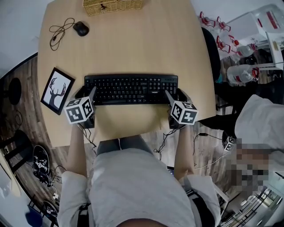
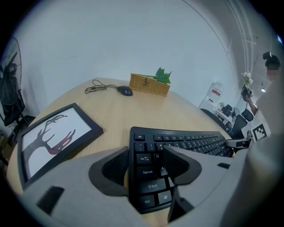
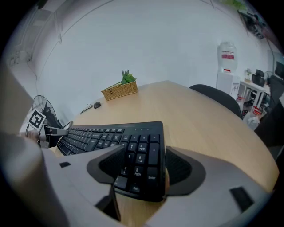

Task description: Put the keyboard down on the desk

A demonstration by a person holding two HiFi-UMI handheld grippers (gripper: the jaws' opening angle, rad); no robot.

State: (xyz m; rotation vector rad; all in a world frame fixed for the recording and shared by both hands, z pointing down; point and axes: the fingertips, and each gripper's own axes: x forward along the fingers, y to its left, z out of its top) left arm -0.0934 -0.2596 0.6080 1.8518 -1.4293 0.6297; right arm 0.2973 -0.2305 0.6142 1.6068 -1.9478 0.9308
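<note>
Clamping the keyboard [image 1: 131, 88] at each end, left gripper [image 2: 146, 166] and right gripper [image 3: 140, 166] jaws grip tight. It looks down on the counter [image 1: 133, 48]; release remains.

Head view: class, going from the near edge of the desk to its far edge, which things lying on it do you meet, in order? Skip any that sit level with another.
keyboard → mouse → wicker basket

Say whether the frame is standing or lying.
Lying flat: the frame rests face up on the desk, deer print showing.
</note>
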